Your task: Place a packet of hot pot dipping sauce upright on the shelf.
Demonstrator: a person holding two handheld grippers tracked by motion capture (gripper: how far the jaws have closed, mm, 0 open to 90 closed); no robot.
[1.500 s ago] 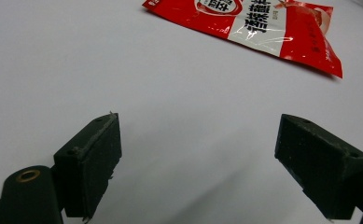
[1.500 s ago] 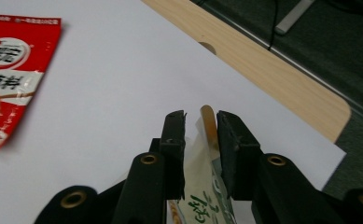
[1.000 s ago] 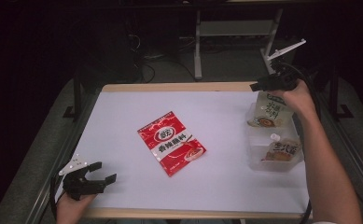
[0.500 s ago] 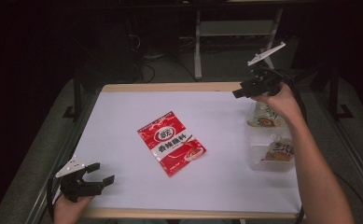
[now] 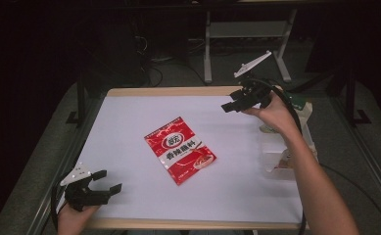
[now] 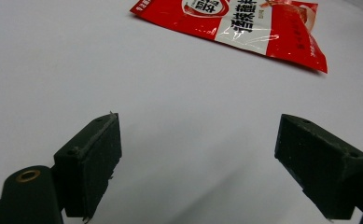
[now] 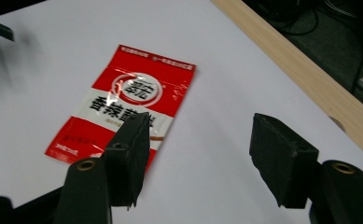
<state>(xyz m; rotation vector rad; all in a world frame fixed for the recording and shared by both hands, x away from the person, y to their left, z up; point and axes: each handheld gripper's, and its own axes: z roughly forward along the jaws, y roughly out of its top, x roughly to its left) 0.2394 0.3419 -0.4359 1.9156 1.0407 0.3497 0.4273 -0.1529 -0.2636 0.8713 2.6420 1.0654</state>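
A flat, glossy red-and-white plastic sachet [image 5: 179,150] lies near the middle of the white table surface [image 5: 129,127], skewed to its edges. Its printing shows a round white logo in a red ring and a white band of bold black Chinese characters, with smaller print that is too fine to read; a food picture sits at its near end. In the left gripper view the film catches glare and looks slightly crinkled [image 6: 244,28].

The table surface is matte white, edged at the far side by a pale wooden strip [image 5: 173,91].

The left gripper [image 5: 107,183], black and blocky with a grey three-cornered plate on top, rests at the near left corner, its jaws spread apart and empty. The right gripper [image 5: 234,102] is held above the far right part of the surface, jaws likewise apart, nothing between them.

By the right edge stands a clear plastic box [image 5: 276,156] with packets inside, their labels unreadable.
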